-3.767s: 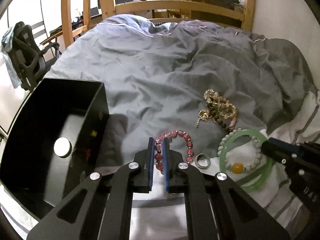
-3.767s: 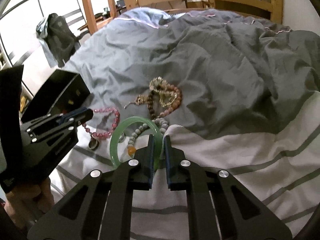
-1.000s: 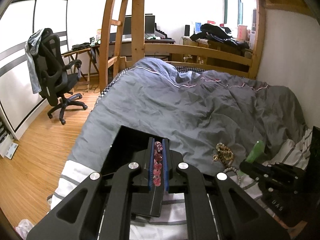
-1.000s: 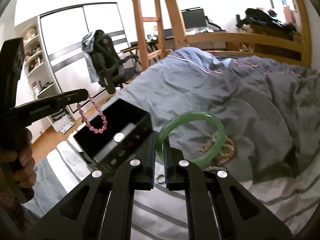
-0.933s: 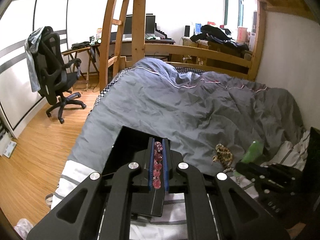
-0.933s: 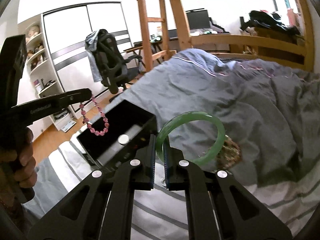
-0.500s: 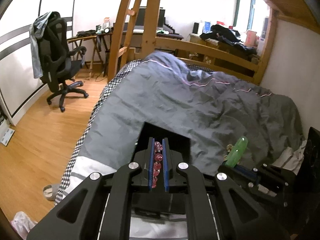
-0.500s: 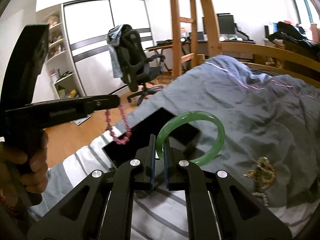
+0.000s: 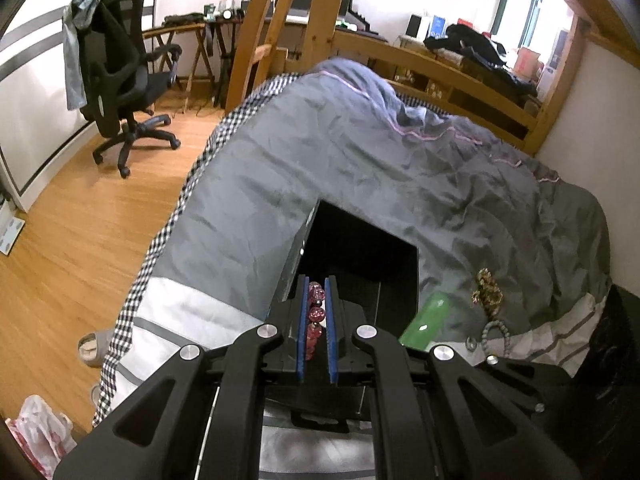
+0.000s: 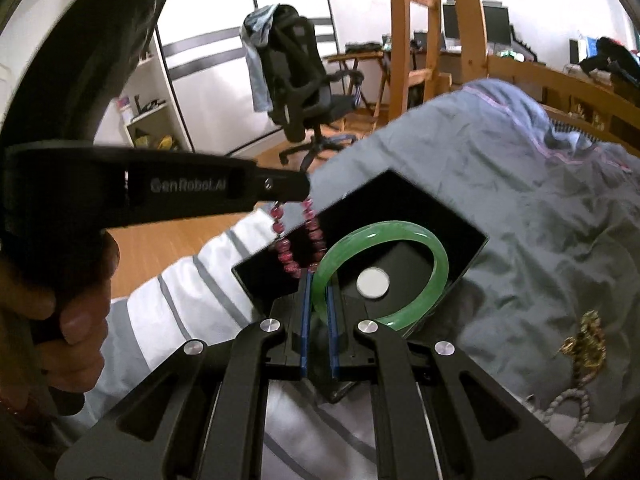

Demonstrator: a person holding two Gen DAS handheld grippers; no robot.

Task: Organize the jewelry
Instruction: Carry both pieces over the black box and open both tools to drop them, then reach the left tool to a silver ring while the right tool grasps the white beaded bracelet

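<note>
Pink bead bracelet (image 10: pixel 298 242) hangs clamped in my left tongs (image 9: pixel 316 320) directly above the open black box (image 10: pixel 448 222) on the bed, green bangle (image 10: pixel 384 276) clamped upright in my right tongs (image 10: pixel 318 320) alongside, equally near.

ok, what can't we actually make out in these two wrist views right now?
- Black box floor: left wrist view, gripper body covers it; only the right wrist view shows the white disc.
- Pink bead bracelet: left view shows just the beads between the jaws; its hanging loop shows only in the right view.
- Green bangle: left view, a short piece only, the rest behind the gripper bodies.
- Gold jewelry pile: too small and tangled to count pieces in either view.
</note>
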